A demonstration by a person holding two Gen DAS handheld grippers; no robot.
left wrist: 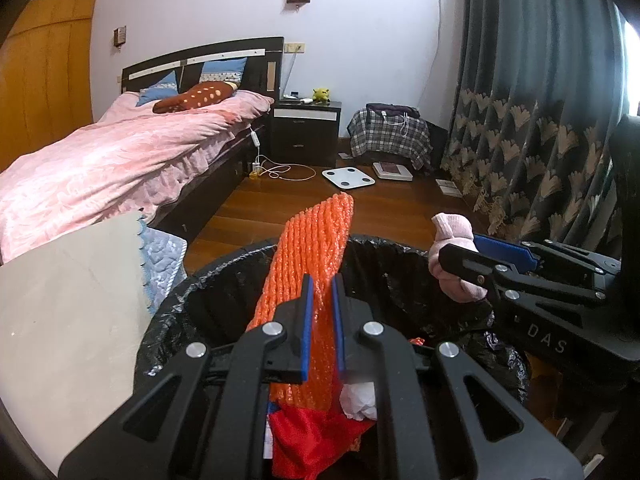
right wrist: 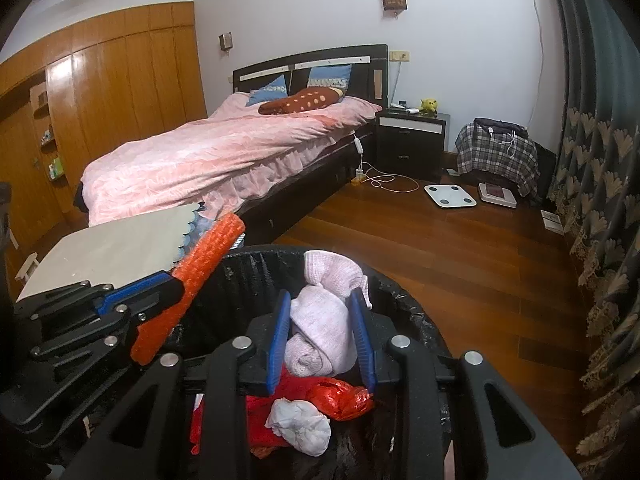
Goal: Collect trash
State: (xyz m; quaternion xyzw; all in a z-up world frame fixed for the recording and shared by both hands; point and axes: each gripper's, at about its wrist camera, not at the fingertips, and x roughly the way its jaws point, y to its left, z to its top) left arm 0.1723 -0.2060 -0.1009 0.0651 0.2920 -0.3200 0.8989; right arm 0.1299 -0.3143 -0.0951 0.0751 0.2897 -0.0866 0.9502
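My left gripper [left wrist: 321, 292] is shut on an orange foam net sleeve [left wrist: 308, 256] and holds it upright over the black-lined trash bin [left wrist: 224, 280]. It shows at the left of the right wrist view [right wrist: 172, 296], with the sleeve [right wrist: 208, 256] sticking up. My right gripper [right wrist: 322, 312] is shut on a rolled pink cloth [right wrist: 320, 320] above the bin [right wrist: 404, 300]. In the left wrist view the right gripper [left wrist: 452, 256] holds the cloth [left wrist: 452, 232] at the bin's right rim. Inside the bin lie red plastic [right wrist: 340, 396] and a crumpled white tissue [right wrist: 300, 424].
A grey table top [left wrist: 68, 304] stands left of the bin. A bed with a pink cover [right wrist: 224, 152] lies behind it. A nightstand [right wrist: 412, 140], a white scale [right wrist: 450, 196], a plaid-covered item [right wrist: 496, 156] and a curtain [right wrist: 600, 160] lie beyond on the wooden floor.
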